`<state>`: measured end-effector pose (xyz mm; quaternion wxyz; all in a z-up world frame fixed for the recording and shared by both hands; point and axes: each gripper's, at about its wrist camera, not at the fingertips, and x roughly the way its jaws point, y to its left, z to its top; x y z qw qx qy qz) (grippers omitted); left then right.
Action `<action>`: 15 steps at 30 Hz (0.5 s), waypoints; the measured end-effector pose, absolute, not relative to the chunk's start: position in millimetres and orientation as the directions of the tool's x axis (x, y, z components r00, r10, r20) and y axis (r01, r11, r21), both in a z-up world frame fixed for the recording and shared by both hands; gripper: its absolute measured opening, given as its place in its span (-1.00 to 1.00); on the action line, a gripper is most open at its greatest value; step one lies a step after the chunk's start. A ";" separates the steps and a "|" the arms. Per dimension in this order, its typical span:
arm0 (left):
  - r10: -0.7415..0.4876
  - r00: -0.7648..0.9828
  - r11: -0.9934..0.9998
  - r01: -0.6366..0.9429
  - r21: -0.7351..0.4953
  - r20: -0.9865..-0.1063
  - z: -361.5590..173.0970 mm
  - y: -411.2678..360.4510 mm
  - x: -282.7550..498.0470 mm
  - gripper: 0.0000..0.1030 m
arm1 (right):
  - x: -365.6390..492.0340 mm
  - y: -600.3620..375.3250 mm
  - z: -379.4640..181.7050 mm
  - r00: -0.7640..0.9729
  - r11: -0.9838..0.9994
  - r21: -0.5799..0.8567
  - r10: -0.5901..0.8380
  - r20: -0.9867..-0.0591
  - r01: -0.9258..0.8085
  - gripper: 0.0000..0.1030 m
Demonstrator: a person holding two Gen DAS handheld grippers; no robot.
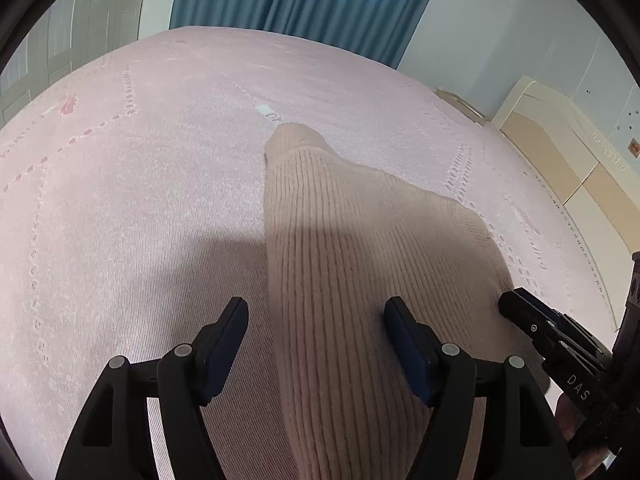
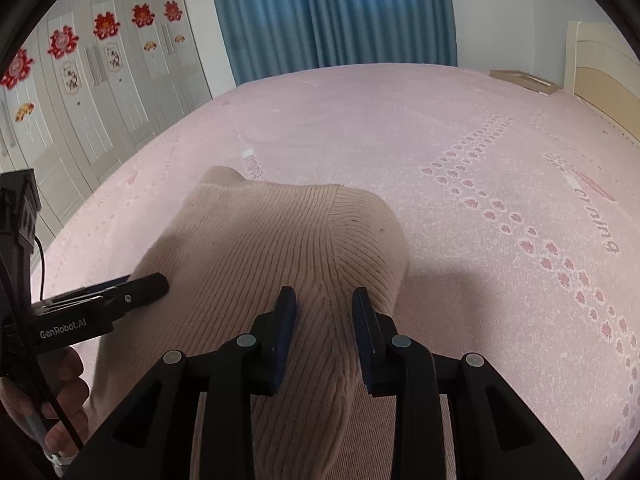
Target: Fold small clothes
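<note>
A beige ribbed knit garment (image 1: 352,264) lies on the pink bedspread (image 1: 120,208), its narrow end pointing away from me. My left gripper (image 1: 316,312) is open just above its near part, one finger over the knit, the other over the bedspread. In the right wrist view the same garment (image 2: 260,248) shows a folded, rounded far edge. My right gripper (image 2: 325,300) is open with its fingers straddling a raised fold of the knit. The left gripper (image 2: 132,292) shows at the garment's left side, and the right gripper (image 1: 516,304) shows at its right edge.
The pink bedspread (image 2: 460,140) stretches far ahead and to both sides. Blue curtains (image 2: 332,12) hang behind the bed. White wardrobe doors with red paper decorations (image 2: 104,24) stand at the left. A cream headboard (image 1: 560,148) lies at the right.
</note>
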<state>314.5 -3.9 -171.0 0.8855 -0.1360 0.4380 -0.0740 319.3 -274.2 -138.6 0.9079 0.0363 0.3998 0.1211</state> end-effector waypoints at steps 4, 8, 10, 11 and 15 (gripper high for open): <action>-0.266 0.602 0.950 0.030 -0.312 -0.753 -167.0 -4.3 298.9 0.34 | 309.6 -276.0 -137.3 0.658 0.975 0.148 0.220 -0.720 -0.164 -0.25; -0.257 0.608 0.958 0.057 -0.282 -0.751 -158.5 -5.8 278.4 0.34 | 301.8 -279.3 -138.7 0.640 0.981 0.139 0.192 -0.744 -0.132 -0.25; -0.244 0.611 0.964 0.067 -0.258 -0.753 -153.2 -5.7 267.9 0.34 | 294.8 -280.6 -138.2 0.627 0.985 0.129 0.175 -0.759 -0.118 -0.25; -0.236 0.609 0.966 0.063 -0.250 -0.757 -151.8 -4.4 261.5 0.34 | 290.6 -281.5 -137.5 0.624 0.986 0.123 0.165 -0.764 -0.110 -0.25; -0.210 0.594 0.973 0.046 -0.228 -0.777 -148.4 -0.8 235.4 0.34 | 261.4 -288.0 -119.9 0.629 0.990 0.122 0.142 -0.764 -0.076 -0.25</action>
